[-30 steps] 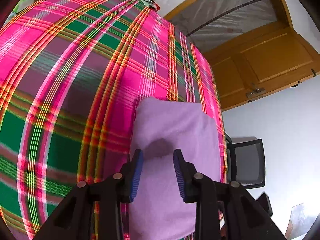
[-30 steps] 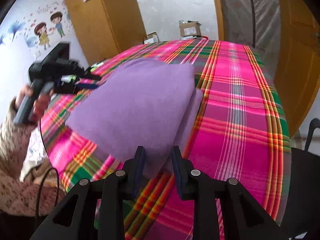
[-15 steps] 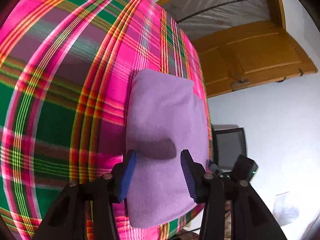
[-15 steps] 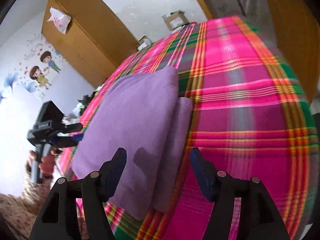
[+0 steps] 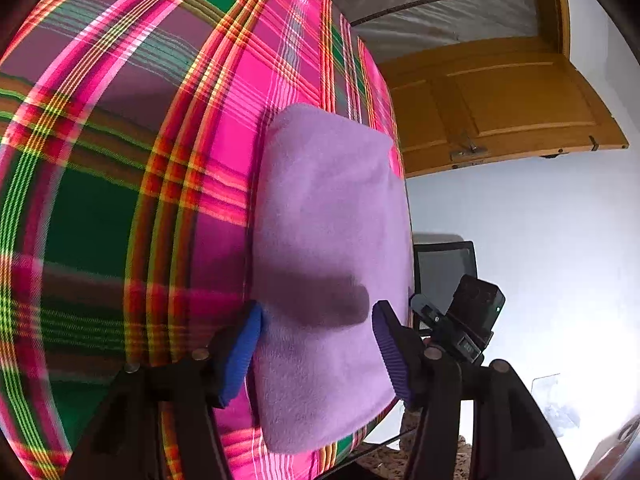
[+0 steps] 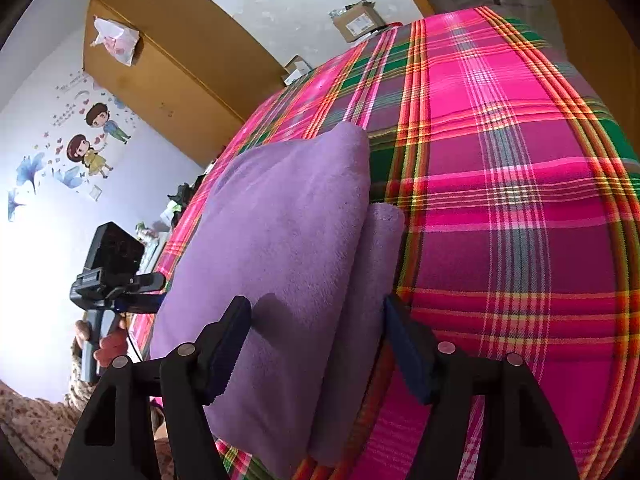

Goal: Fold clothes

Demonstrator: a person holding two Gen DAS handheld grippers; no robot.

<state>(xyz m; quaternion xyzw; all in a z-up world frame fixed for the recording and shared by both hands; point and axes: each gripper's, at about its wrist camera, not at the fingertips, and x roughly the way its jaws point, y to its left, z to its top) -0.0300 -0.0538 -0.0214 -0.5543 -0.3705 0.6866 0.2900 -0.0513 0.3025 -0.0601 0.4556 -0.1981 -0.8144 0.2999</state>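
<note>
hovering over the folded purple cloth (image 5: 328, 216) on the plaid worktop (image 5: 120, 160), your left gripper (image 5: 316, 340) is opening its jaws and your right gripper (image 6: 316, 344) holds its jaws wide, neither gripping it.

place: home bedroom | signs: plaid bed cover (image 6: 500, 208); wooden wardrobe (image 6: 168, 72); cartoon wall stickers (image 6: 88, 140); wooden door (image 5: 500, 100); cardboard boxes (image 6: 358, 20)

Daylight is bright and even. My left gripper (image 5: 318, 344) throws a soft dark shadow on the purple cloth (image 5: 328, 216). The white wall (image 5: 540, 240) glares, washed out at lower right. Fisheye bending curves the plaid cover (image 5: 120, 160), whose left stripes blur; black vignette fills the corners.
</note>
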